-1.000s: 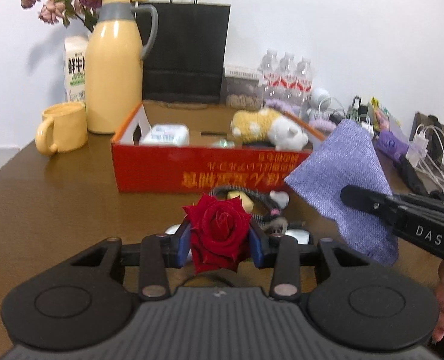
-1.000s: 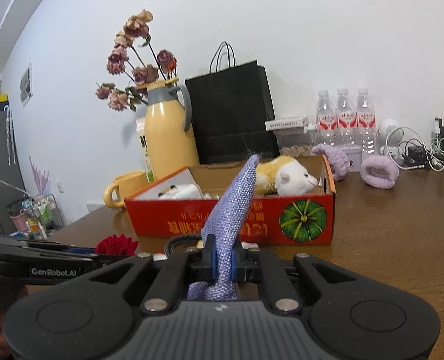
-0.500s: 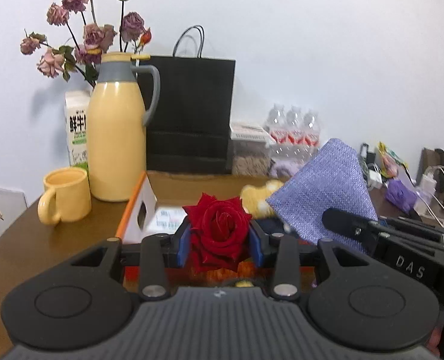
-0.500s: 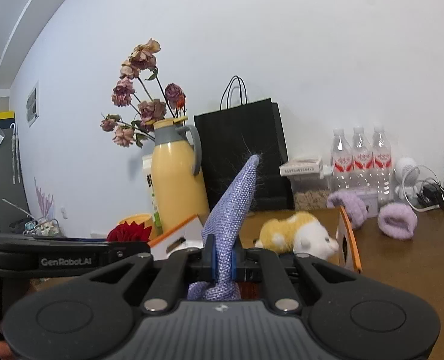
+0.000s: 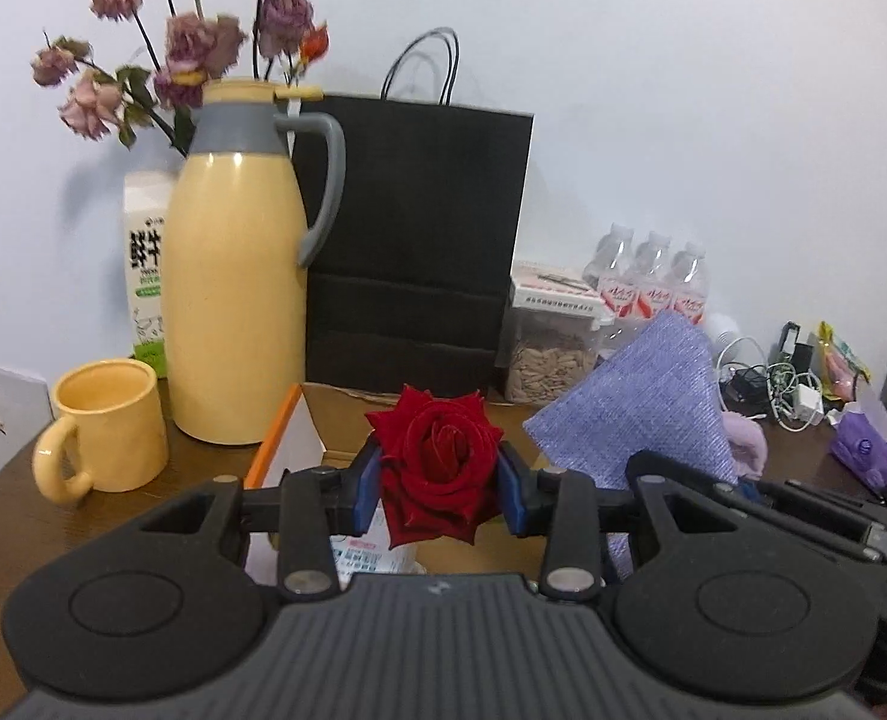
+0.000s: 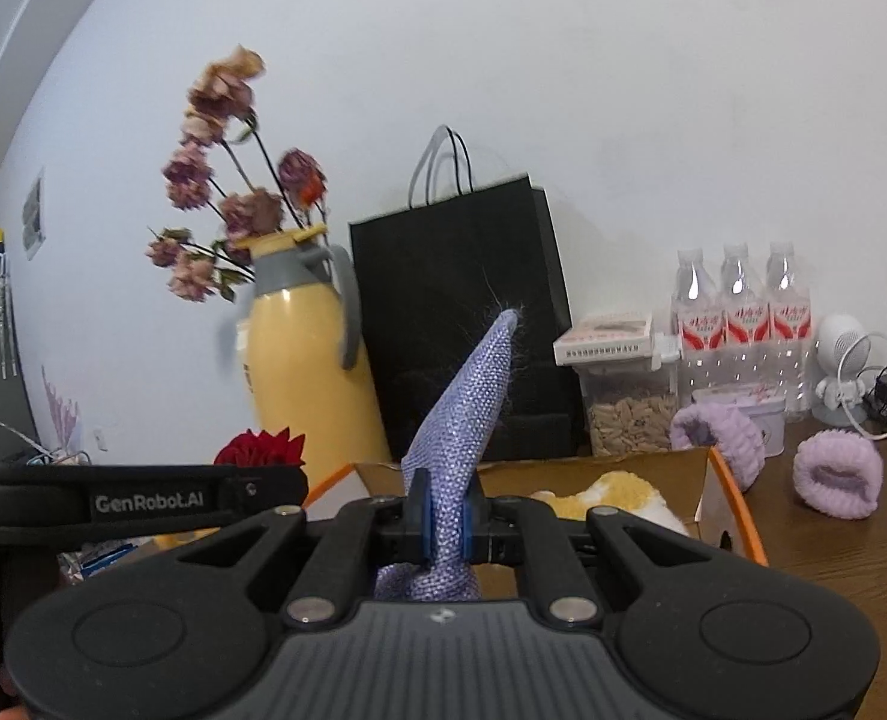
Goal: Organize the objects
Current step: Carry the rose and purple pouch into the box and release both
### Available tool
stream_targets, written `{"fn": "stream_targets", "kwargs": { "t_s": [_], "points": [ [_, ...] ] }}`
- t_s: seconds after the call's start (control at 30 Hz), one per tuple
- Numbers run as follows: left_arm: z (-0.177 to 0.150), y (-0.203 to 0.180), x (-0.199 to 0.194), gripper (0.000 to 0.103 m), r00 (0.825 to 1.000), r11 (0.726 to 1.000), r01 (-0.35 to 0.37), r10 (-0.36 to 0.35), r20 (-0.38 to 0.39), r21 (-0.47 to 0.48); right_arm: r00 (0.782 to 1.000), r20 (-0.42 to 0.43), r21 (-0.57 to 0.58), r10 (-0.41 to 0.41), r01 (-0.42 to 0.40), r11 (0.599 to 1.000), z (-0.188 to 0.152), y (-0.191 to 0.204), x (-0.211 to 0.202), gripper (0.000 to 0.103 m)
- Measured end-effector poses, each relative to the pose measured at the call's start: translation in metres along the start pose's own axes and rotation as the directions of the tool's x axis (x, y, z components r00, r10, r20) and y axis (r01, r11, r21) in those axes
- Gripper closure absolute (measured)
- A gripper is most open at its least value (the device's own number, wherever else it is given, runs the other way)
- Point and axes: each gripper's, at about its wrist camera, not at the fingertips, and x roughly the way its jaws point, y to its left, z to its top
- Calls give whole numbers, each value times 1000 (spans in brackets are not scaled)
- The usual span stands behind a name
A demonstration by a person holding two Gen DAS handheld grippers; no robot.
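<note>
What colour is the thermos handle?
Grey, like its collar; the thermos handle shows best in the left wrist view.

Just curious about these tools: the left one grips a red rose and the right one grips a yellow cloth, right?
Not quite. The left gripper does hold the red rose, but the cloth in the right gripper is purple, not yellow, as the right wrist view shows.

The left gripper (image 6: 251, 489) bears white lettering on its side — "GenRobot.AI". The milk carton (image 5: 146, 276), at nine o'clock from the yellow jug (image 5: 236, 294), carries large dark Chinese characters — too blurred to read.
</note>
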Motion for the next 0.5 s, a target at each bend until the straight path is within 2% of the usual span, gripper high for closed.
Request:
{"fn": "stream_targets", "kwargs": {
  "t_s": [0.23, 0.43, 0.5],
  "points": [
    [-9, -2, 44, 63, 998, 1000, 11, -10, -62, 16, 998, -68, -22, -17, 16, 1000, -13, -11, 40, 95],
    [-18, -3, 58, 63, 997, 998, 12, -7, -80, 56, 992, -115, -59, -45, 39, 997, -24, -13, 48, 94],
    [-20, -2, 58, 61, 997, 998, 4, 1, -78, 63, 990, -129, -68, -58, 50, 996, -25, -13, 49, 89]
  ]
}}
